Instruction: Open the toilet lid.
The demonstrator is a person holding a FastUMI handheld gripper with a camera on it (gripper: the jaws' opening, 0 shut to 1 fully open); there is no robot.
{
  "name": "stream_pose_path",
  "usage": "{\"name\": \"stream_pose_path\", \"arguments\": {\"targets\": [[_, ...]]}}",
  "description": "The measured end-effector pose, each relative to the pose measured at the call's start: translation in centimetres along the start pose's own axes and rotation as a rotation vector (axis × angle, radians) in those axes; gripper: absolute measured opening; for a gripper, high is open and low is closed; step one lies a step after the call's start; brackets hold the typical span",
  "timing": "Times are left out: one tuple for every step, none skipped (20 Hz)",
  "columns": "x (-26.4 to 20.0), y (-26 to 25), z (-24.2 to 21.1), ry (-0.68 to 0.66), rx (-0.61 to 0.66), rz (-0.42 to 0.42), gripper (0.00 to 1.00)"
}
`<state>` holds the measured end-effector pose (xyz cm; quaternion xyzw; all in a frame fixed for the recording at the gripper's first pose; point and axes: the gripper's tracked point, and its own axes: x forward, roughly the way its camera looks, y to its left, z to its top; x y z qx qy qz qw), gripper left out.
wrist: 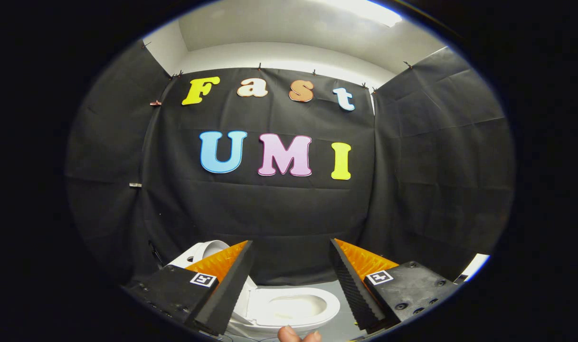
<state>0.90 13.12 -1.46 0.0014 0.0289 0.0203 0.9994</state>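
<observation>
Black cloth wall (289, 213) encloses the booth on three sides, with a pale ceiling (279, 28) and a lit panel above.

Toilet (289, 308) stands low on a grey floor (341, 327), below and between the two fingers and well short of the cloth wall. Its white seat ring and the oval bowl opening are exposed to view, so the bowl is not covered at this moment.

Toilet lid (208, 249): a white rounded piece rises beyond the left finger, at the rear of the seat. Judged to be the lid standing raised, though the finger hides most of it and the tank cannot be ruled out.

Handling assessment: the lid is taken to be rigid moulded plastic, light to moderate in weight, smooth and glossy, hence slippery under a pinch. It swings on a rear hinge and will drop if released partway. Best hold is the free front edge, farthest from the hinge, hooked from beneath or pinched across its thin rim. Force should be gentle; hinge posts are the weak point.

Gripper (291, 242) is spread wide, holding nothing; the toothed fingers (350, 280) stand apart above the bowl, clear of the toilet.

Person's fingertips (298, 335) show just below the bowl.
</observation>
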Motion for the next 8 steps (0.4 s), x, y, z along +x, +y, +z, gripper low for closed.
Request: {"name": "stream_pose_path", "arguments": {"targets": [[0.0,0.03,-0.08,0.002,0.0,-0.001,0.98],[0.02,-0.05,-0.06,0.002,-0.003,-0.005,0.98],[0.09,-0.29,-0.03,0.002,-0.008,-0.01,0.98],[0.06,-0.31,0.01,-0.001,-0.012,-0.013,0.98],[0.09,-0.23,-0.01,-0.001,-0.013,-0.013,0.98],[0.05,-0.2,-0.08,-0.001,-0.012,-0.013,0.98],[0.12,-0.11,-0.11,0.001,-0.01,-0.012,0.98],[0.11,-0.16,-0.2,0.004,-0.01,-0.013,0.98]]}}
